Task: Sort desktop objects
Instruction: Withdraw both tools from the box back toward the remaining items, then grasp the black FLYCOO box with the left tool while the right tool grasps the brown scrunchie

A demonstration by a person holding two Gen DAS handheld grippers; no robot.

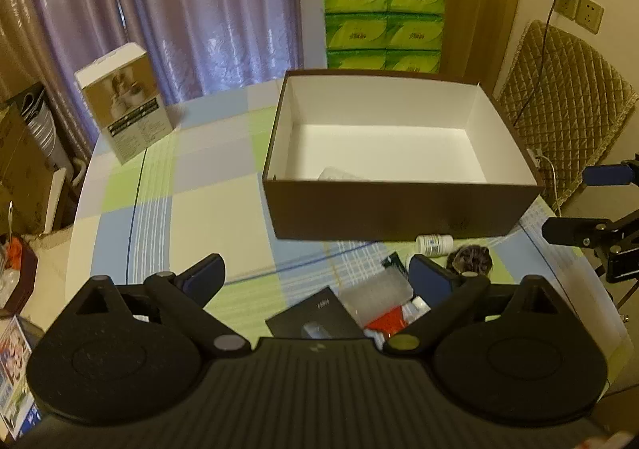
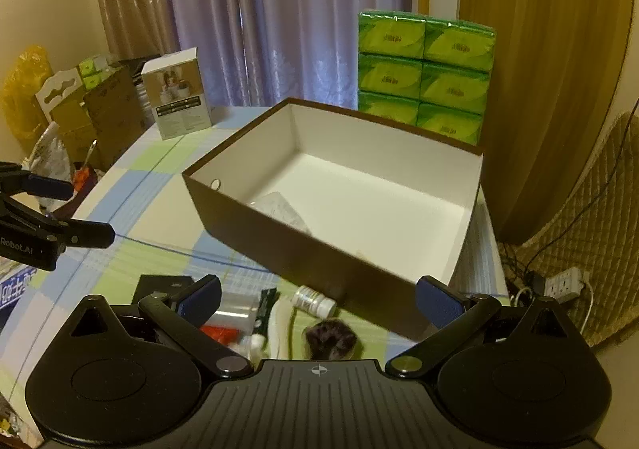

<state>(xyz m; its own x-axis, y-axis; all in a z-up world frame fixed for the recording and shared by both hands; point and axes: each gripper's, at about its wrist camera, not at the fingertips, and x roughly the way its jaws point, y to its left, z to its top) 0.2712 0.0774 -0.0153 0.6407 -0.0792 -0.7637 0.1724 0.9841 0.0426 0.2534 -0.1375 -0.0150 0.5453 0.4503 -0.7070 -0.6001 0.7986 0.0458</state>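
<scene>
A brown box with a white inside (image 1: 399,209) (image 2: 279,245) stands on the checked tablecloth (image 1: 179,217). A clear wrapped item (image 2: 279,209) lies in its near corner. In front of the box lie a white bottle (image 1: 433,243) (image 2: 313,301), a dark furry scrunchie (image 1: 471,259) (image 2: 331,339), a dark green sachet (image 1: 393,263) (image 2: 265,307), a clear bag (image 1: 375,295) (image 2: 235,303), a red item (image 1: 387,319) and a black flat case (image 1: 315,315) (image 2: 163,285). My left gripper (image 1: 317,275) (image 2: 80,209) is open above the case. My right gripper (image 2: 319,297) (image 1: 579,203) is open over the bottle and scrunchie, holding nothing.
A white product box (image 1: 124,101) (image 2: 177,103) stands at the table's far left. Stacked green tissue packs (image 1: 383,22) (image 2: 425,78) sit behind the brown box. A quilted chair (image 1: 559,101) and a power strip (image 2: 567,283) are to the right. Cartons crowd the floor left.
</scene>
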